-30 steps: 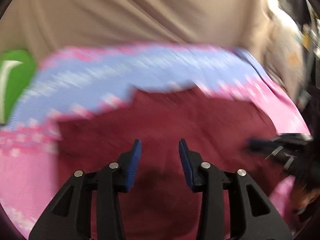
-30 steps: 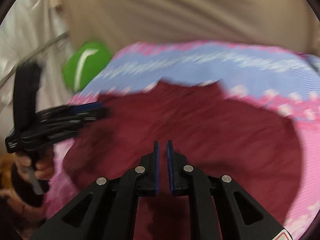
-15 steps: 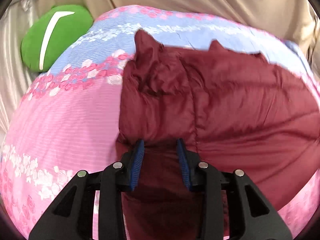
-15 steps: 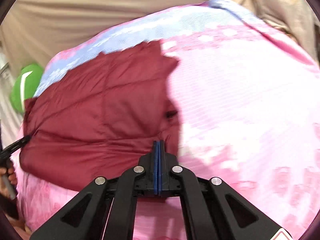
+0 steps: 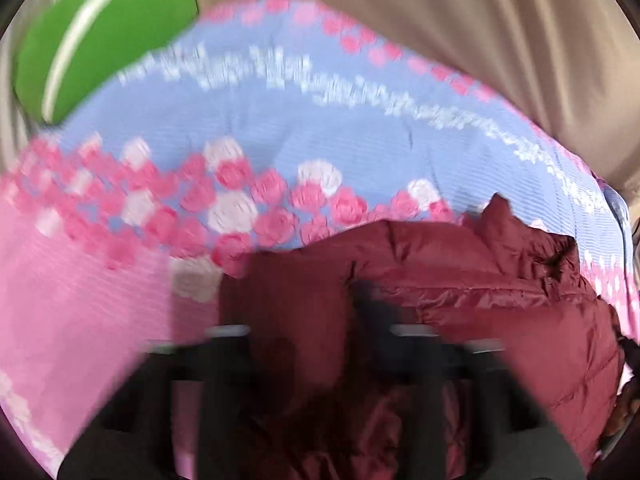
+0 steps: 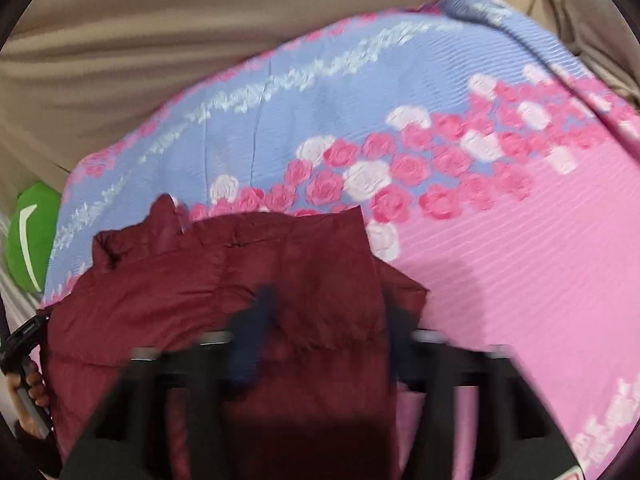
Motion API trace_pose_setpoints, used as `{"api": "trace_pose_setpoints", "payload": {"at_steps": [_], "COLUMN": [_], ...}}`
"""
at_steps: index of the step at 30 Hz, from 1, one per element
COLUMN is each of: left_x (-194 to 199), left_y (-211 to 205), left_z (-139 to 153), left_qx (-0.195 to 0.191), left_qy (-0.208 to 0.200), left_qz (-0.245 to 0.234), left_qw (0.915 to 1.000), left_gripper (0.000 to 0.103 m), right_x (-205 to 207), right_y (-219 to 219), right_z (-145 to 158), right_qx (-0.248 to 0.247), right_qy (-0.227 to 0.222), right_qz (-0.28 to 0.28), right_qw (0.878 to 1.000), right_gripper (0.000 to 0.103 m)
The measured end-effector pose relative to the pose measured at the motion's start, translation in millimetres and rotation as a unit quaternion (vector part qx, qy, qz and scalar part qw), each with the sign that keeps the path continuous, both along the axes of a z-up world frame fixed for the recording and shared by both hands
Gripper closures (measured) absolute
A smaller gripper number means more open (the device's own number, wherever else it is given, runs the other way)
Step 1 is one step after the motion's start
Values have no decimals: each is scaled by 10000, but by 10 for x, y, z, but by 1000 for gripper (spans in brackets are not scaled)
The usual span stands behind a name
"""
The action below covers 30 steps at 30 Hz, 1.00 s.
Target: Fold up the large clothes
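Setting: beige curtain (image 5: 460,40) behind a bed (image 6: 520,260) with a pink and blue rose-print cover; a green cushion (image 5: 92,36) sits at its far corner.
Garment: maroon quilted jacket (image 5: 500,320) lying on the bed's near part, bunched into a thick bundle.
Change: half a second ago the jacket lay spread flat; now its near edge is gathered up at both grippers and the visible spread is shorter, so a fold looks to be under way.
Left gripper (image 5: 320,340): blurred; its jaws have just been closing, with maroon fabric between them, seemingly clamped.
Right gripper (image 6: 320,344): blurred; its jaws have just been opening, with fabric bulging between them; grip uncertain.
Orientation: long axis runs across the bed, side to side; the collar-like peak (image 6: 164,216) points toward the curtain.
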State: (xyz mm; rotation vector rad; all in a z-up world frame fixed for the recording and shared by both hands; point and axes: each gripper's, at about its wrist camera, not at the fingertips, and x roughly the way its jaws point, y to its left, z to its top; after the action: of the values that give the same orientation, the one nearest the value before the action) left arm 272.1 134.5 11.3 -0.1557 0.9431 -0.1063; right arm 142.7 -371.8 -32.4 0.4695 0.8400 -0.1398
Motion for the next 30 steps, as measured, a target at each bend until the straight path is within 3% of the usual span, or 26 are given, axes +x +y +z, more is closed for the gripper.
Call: {"api": "trace_pose_setpoints", "payload": {"at_steps": [1,5,7,10,15,17,19,22,24,27,30], "left_x": [37,52,202,446,446,307,4,-468,-793,-1180,-1463], "left_y": [2,-96,-179,-274,-360,-300,-206,-307,-552,-992,-1267], "left_z": [13,281,216,-163,-191,-32,313,730,845,630,191], "left_qx": [-37,235,395,810,1236,1314,1030,669,492,251,248], "left_qy": [-46,-646,-565,-180,-341,-507,-840,-1251,-1325,-932,-394], "left_qz": [-17,-45,-47,-41,67,157,143,-297,-915,-1871,-2381], "left_qw": [10000,9976,9976,9965,9917,9899,9910,9894,9857,9776,9701], "left_gripper": [97,98,98,95,91,90,89,90,88,83,81], "right_x": [8,-115,-25,275,270,131,-111,-390,-492,-681,-881], "right_y": [19,41,-16,-68,-110,-142,-90,367,843,1679,2204], "right_z": [39,401,307,-167,-113,40,298,625,702,560,311], "right_qx": [-71,-343,-348,-451,-388,-381,-359,-549,-715,-713,-861], "right_qy": [-107,-1023,-850,5,55,-167,-640,-1082,-1136,-981,-770], "right_qz": [-24,-293,-381,-394,-429,-654,-614,212,981,2222,2913], "right_qw": [9999,9937,9950,9982,9983,9970,9954,9924,9861,9674,9496], "right_gripper": [98,100,100,99,95,85,85,85,85,85,89]}}
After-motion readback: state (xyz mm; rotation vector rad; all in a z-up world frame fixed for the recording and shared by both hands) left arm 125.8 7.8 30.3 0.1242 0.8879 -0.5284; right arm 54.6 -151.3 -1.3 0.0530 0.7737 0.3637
